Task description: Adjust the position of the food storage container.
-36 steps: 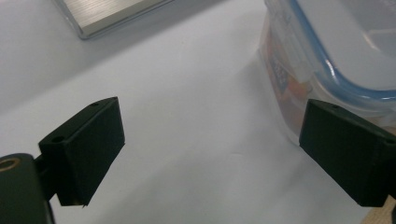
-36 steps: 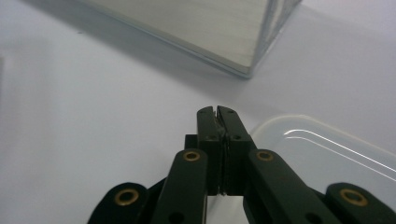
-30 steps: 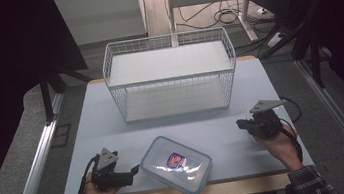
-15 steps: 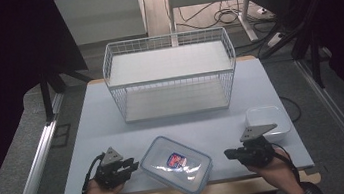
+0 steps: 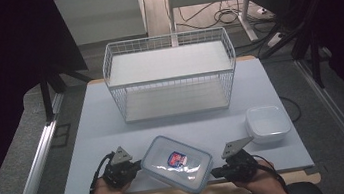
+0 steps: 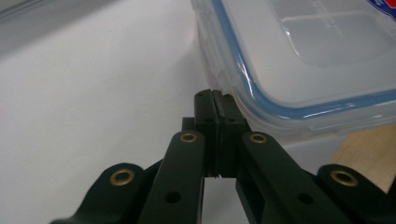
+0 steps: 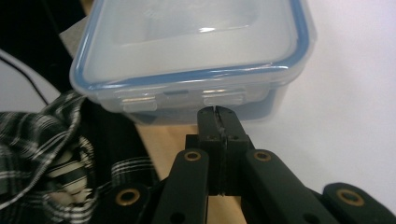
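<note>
Pressing their closed tips against opposite sides of the lidded container (image 5: pixel 177 164), both tongs have their jaws together on nothing: the left tongs (image 6: pixel 215 105), just closed, at its left wall, the right tongs (image 7: pixel 217 116) apparently at a lid latch. The container lies near the surface's (image 5: pixel 90 143) front edge, one corner perhaps overhanging. A small empty tub (image 5: pixel 266 123) sits nearby right; a wire basket (image 5: pixel 171 74) stands well behind, leaving open room between.
</note>
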`<state>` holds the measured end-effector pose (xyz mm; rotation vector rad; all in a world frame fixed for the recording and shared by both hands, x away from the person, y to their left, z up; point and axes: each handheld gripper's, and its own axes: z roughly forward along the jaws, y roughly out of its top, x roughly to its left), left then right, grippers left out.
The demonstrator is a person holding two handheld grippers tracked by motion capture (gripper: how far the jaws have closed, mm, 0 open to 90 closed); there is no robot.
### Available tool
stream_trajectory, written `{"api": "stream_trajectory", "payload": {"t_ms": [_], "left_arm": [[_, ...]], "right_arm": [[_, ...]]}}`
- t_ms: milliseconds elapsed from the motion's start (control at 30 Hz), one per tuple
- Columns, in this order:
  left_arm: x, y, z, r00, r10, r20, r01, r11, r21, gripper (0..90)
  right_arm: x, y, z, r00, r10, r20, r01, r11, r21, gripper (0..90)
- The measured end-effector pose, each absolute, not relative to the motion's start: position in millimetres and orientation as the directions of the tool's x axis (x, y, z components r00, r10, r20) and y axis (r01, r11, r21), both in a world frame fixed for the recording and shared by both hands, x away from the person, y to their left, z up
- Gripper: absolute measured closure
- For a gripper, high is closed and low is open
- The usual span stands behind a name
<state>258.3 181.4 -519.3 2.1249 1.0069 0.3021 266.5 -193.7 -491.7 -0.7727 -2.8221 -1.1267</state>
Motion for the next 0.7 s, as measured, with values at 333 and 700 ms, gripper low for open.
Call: {"api": "stream_trajectory", "payload": {"t_ms": [333, 700], "left_arm": [[267, 162, -518, 0.635, 0.767, -0.097, 0.58, -0.39, 0.715, 89.8], [269, 148, -517, 0.661, 0.741, -0.118, 0.578, -0.401, 0.711, 89.2]], "right_arm": [[289, -207, -492, -0.822, 0.549, 0.152, 0.498, 0.564, 0.658, 89.9], [317, -219, -493, -0.758, 0.639, 0.13, 0.543, 0.508, 0.669, 89.9]]}}
